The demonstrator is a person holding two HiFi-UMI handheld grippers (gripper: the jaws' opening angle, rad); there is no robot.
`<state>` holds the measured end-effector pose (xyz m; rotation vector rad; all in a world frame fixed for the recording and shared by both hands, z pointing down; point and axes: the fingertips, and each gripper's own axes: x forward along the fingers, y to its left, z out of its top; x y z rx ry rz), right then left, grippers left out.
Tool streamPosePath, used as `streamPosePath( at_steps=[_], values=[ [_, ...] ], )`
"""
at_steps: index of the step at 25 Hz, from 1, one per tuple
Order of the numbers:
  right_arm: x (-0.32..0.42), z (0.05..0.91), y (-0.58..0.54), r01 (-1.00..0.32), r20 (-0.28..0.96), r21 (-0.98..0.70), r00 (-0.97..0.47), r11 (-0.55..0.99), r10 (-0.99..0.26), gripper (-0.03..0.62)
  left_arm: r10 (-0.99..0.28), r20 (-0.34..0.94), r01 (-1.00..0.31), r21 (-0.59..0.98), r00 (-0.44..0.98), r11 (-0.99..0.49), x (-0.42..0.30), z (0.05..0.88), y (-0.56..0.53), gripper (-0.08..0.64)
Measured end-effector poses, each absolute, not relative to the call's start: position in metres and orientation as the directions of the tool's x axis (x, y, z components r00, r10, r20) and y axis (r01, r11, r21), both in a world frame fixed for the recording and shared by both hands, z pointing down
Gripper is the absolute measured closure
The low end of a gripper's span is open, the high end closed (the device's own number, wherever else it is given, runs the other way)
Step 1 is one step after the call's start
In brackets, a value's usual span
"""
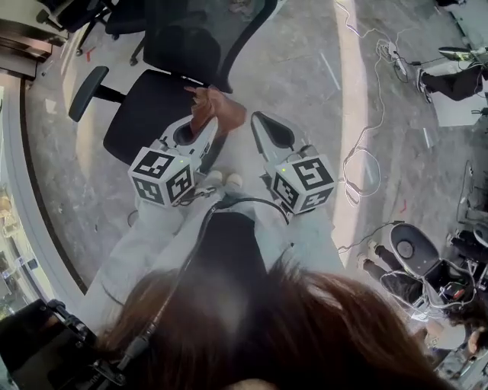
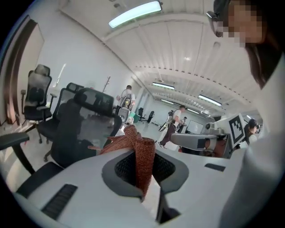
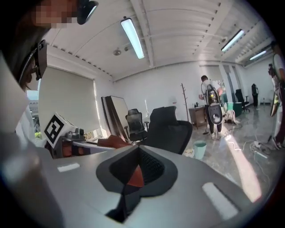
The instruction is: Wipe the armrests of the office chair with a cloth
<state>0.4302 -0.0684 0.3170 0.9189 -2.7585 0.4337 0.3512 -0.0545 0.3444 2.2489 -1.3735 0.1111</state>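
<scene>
A black office chair (image 1: 152, 107) stands on the floor below both grippers, its left armrest (image 1: 86, 93) sticking out at the left. My left gripper (image 1: 204, 126) is held over the seat, shut on a rust-coloured cloth (image 1: 216, 110). In the left gripper view the cloth (image 2: 141, 160) hangs bunched between the jaws, with the chair (image 2: 75, 129) behind. My right gripper (image 1: 263, 122) hovers beside it, to the right, jaws together. In the right gripper view a small reddish patch (image 3: 136, 178) shows in the hollow between its jaws; what it is I cannot tell.
Cables (image 1: 366, 152) trail over the grey floor at the right. An open black case (image 1: 415, 251) lies at the lower right. More office chairs (image 1: 122, 15) stand at the back. A green bin (image 3: 200, 149) and several people (image 3: 209, 102) are farther off.
</scene>
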Motion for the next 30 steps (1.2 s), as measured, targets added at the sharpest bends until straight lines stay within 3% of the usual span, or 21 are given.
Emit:
streamPosePath(
  at_steps=[5, 10, 30],
  values=[
    [0.449, 0.272, -0.076, -0.672, 0.205, -0.095, -0.735, 0.734, -0.646, 0.591, -0.825, 0.256, -0.862, 0.221, 0.503, -0.457, 0.39, 0.285, -0.063, 0.518],
    [0.465, 0.263, -0.081, -0.68, 0.189, -0.123, -0.731, 0.723, -0.656, 0.591, -0.817, 0.246, -0.852, 0.196, 0.522, -0.485, 0.405, 0.268, -0.069, 0.518],
    [0.47, 0.273, -0.082, -0.688, 0.19, -0.173, -0.726, 0.705, -0.661, 0.592, -0.827, 0.227, -0.852, 0.243, 0.515, -0.464, 0.39, 0.271, -0.07, 0.518]
  ],
)
